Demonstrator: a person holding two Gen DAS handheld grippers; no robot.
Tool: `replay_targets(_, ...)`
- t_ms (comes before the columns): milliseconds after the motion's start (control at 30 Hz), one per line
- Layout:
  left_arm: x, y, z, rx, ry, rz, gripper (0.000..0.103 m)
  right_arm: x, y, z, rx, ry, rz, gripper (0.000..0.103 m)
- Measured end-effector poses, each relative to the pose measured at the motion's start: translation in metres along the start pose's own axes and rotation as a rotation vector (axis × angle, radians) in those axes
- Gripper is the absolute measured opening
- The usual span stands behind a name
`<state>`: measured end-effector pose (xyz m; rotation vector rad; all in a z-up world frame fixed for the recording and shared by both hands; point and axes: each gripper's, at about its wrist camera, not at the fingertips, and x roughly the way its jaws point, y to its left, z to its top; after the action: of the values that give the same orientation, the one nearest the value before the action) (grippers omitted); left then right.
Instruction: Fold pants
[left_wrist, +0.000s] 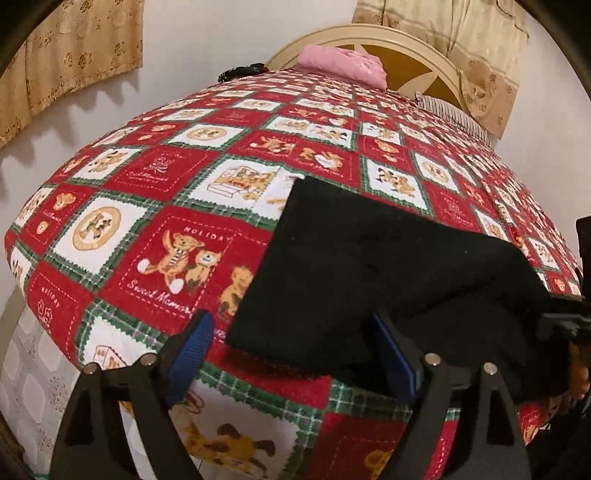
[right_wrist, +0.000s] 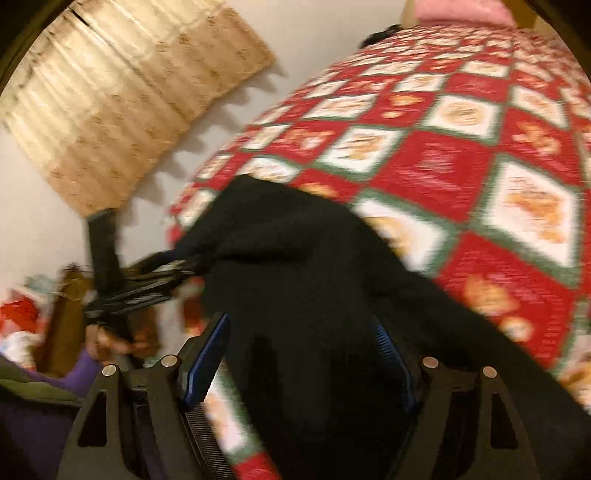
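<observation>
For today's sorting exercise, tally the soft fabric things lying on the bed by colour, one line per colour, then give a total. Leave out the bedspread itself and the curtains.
Black: 1, the pants spread near the bed's front edge.
Pink: 1, the folded cloth by the headboard.
Striped grey: 1, the pillow at the far right edge.
Total: 3

We see the black pants (left_wrist: 369, 266) lying on the bed (left_wrist: 147, 192), a thick, matte, fuzzy fabric, doubled over so one layer rests on another. In the left wrist view they run from a squared end at about twelve o'clock down toward five o'clock, where the cloth spills past the mattress edge. Their near edge lies flat at six o'clock. The right wrist view is blurred; there the pants (right_wrist: 314, 295) bulk up in loose folds.
</observation>
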<state>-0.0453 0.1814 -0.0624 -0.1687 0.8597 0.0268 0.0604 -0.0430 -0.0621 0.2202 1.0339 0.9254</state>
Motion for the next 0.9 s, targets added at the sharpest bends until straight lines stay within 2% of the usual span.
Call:
replay_targets(100, 0.001, -0.003, 0.0, 0.011, 0.0, 0.016, 0.09, 0.013, 0.002, 0.006, -0.009, -0.013, -0.012, 0.079)
replay_targets(233, 0.002, -0.004, 0.0, 0.014, 0.003, 0.025, 0.091, 0.017, -0.012, 0.026, 0.084, -0.099, 0.061, 0.079)
replay_targets(400, 0.004, -0.005, 0.0, 0.03, 0.013, 0.032, 0.092, 0.005, -0.032, 0.042, 0.109, -0.216, -0.044, 0.076)
replay_targets(433, 0.004, -0.005, -0.001, 0.031, 0.013, 0.033, 0.093, 0.001, -0.034, 0.043, 0.114, -0.22, -0.033, 0.076)
replay_targets(533, 0.005, -0.005, -0.001, 0.047, 0.013, 0.038, 0.094, -0.009, -0.038, 0.045, 0.09, -0.21, -0.072, 0.073)
replay_targets(600, 0.006, -0.005, 0.0, 0.053, 0.017, 0.035, 0.095, -0.016, -0.043, 0.047, 0.062, -0.177, -0.108, 0.062)
replay_targets(700, 0.006, -0.003, 0.0, 0.057, 0.015, 0.03, 0.096, -0.027, -0.062, 0.048, 0.089, -0.126, -0.14, 0.05)
replay_targets(767, 0.005, -0.003, 0.0, 0.063, 0.012, 0.026, 0.096, -0.037, -0.069, 0.044, 0.105, -0.123, -0.163, 0.046)
replay_targets(800, 0.004, -0.002, 0.0, 0.064, 0.015, 0.02, 0.096, -0.039, -0.069, 0.042, 0.102, -0.117, -0.187, 0.047)
replay_targets(900, -0.004, 0.006, 0.0, 0.065, 0.031, -0.001, 0.095, -0.06, -0.07, 0.031, 0.042, -0.128, -0.551, 0.049)
